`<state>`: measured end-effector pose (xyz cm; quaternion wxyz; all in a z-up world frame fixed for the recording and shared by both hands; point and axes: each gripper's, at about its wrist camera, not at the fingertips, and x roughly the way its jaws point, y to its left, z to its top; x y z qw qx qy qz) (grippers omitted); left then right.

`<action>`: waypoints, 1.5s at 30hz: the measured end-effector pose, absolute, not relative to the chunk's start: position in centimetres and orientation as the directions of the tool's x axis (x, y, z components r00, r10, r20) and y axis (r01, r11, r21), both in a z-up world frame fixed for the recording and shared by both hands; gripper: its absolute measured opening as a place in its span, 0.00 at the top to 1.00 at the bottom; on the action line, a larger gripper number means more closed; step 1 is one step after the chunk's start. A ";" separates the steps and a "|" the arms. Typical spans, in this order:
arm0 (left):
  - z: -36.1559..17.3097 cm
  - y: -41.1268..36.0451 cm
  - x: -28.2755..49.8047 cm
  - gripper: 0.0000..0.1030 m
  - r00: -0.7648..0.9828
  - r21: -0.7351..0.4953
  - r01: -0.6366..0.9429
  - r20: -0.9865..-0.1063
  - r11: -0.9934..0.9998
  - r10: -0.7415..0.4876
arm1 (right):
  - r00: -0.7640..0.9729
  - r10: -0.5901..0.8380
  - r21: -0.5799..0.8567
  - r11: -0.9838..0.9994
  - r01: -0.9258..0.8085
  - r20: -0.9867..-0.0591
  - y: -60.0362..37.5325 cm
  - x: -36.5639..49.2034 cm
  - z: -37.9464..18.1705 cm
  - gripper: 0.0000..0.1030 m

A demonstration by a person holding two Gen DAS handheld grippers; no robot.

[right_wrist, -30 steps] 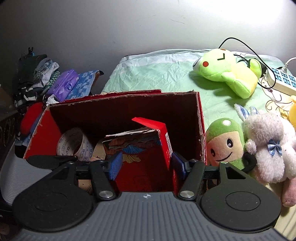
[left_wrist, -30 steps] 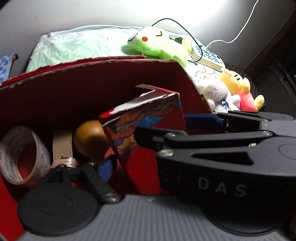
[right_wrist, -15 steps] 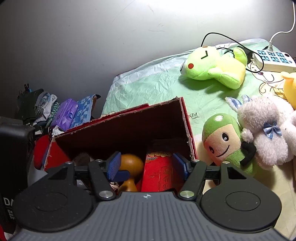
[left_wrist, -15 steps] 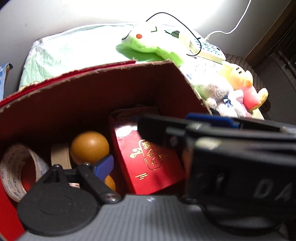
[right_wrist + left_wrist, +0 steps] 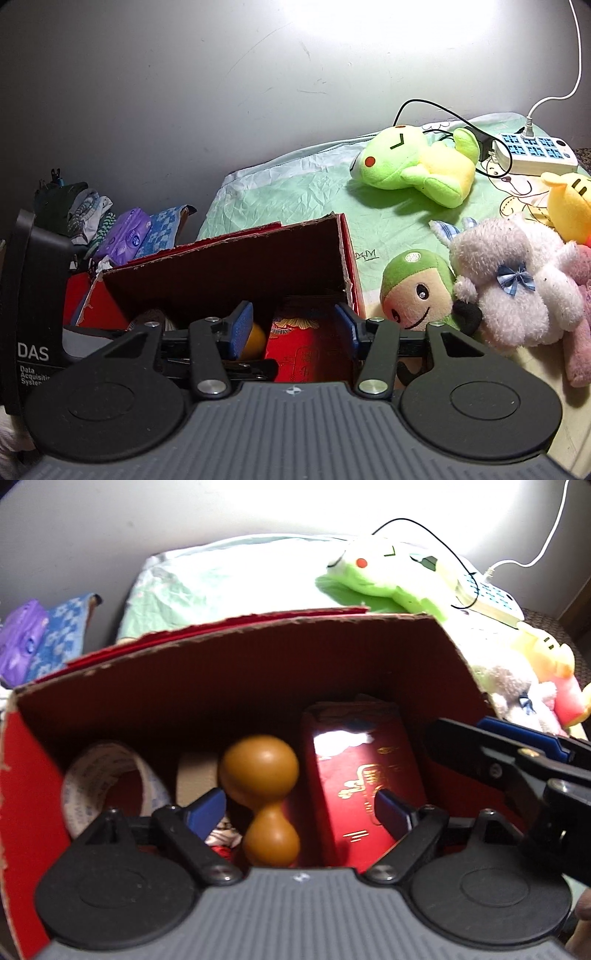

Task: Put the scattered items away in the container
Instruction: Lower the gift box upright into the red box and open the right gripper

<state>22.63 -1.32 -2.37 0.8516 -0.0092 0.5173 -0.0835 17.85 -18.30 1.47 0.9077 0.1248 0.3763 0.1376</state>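
Note:
The red cardboard box (image 5: 258, 672) holds a roll of tape (image 5: 103, 775), a beige strap (image 5: 195, 779), a brown wooden gourd (image 5: 262, 797) and a red carton with gold print (image 5: 362, 782) lying flat. My left gripper (image 5: 299, 812) hovers over the gourd and the carton, jaws opening, pads touching nothing. The right gripper (image 5: 293, 326) hangs above the box's (image 5: 229, 273) near right corner. Its jaws are closing with only air between them, above the red carton (image 5: 306, 350). It also shows in the left wrist view as the right gripper (image 5: 517, 760).
On the green sheet right of the box lie a green frog plush (image 5: 417, 166), a green-capped doll (image 5: 413, 291), a white plush (image 5: 517, 280) and a yellow plush (image 5: 569, 206). A power strip (image 5: 532, 151) sits behind them. A purple tissue pack (image 5: 125, 236) and clothes (image 5: 81, 210) are left.
The red carton, held upright by the right gripper a second ago, now lies flat in the box. The right gripper let go and drew back. The left gripper tilted further down and opened wider.

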 end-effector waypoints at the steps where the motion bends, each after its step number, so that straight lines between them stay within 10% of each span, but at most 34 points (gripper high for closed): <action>1: -2.3 -1.2 22.5 0.11 0.457 -0.094 0.123 -0.878 0.988 -0.141 | 0.678 0.346 0.335 0.930 -0.154 -0.648 -18.3 17.8 1.4 0.51; 45: -0.4 -0.7 18.7 0.07 0.514 0.105 -0.095 -0.846 0.990 0.139 | 0.692 0.349 0.312 0.932 -0.186 -0.632 -17.9 14.2 1.6 0.42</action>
